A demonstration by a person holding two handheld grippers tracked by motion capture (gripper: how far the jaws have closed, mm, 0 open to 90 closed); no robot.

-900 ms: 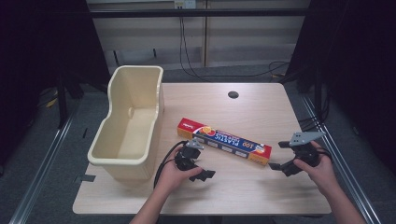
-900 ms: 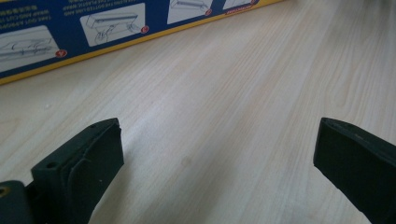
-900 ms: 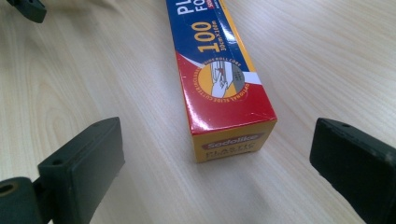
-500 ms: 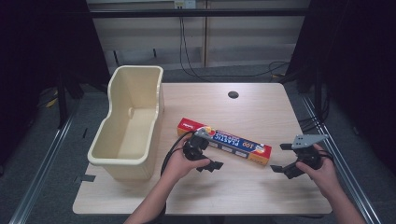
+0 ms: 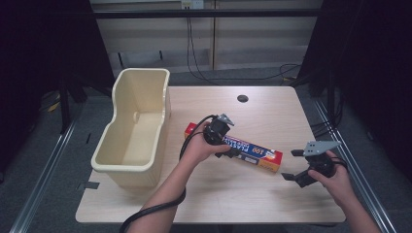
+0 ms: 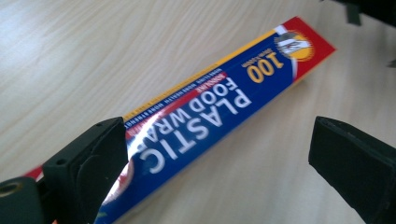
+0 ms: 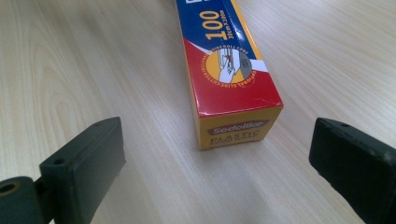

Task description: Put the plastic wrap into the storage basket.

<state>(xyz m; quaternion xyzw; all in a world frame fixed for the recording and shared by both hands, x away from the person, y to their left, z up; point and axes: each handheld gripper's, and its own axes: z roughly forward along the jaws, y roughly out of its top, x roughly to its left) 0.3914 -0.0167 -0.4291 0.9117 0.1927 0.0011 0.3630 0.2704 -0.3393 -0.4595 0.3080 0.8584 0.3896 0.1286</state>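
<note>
**A:** Left gripper [image 5: 228,148] over a long plastic food wrap box [image 5: 252,153] on a wooden table [image 5: 272,111]. How do its jaws stand?

**B:** Wide apart and gripping nothing. In the left gripper view the box [image 6: 205,112] runs away between them on a slant, its near end passing under the left-hand jaw, while the other jaw stands well clear of it over bare wood. Whether that near jaw touches the carton cannot be told. The box lies flat on its long side, blue panel up.

**A:** And beyond that gripper?

**B:** Past the far, red end of the box sits the right gripper [image 5: 295,165], near the table's right front. Its jaws are spread as wide and equally empty. In the right gripper view the box's yellow end face [image 7: 238,130] lies ahead of the jaws, between their lines but not reached by either.

**A:** Anything on the other side?

**B:** A cream plastic bin [image 5: 141,111] stands upright away from the left gripper on the side opposite the right gripper, near the box's near end but apart from it, along the table's left edge. A small round dark hole [image 5: 242,98] marks the tabletop farther off, beyond the box.
</note>
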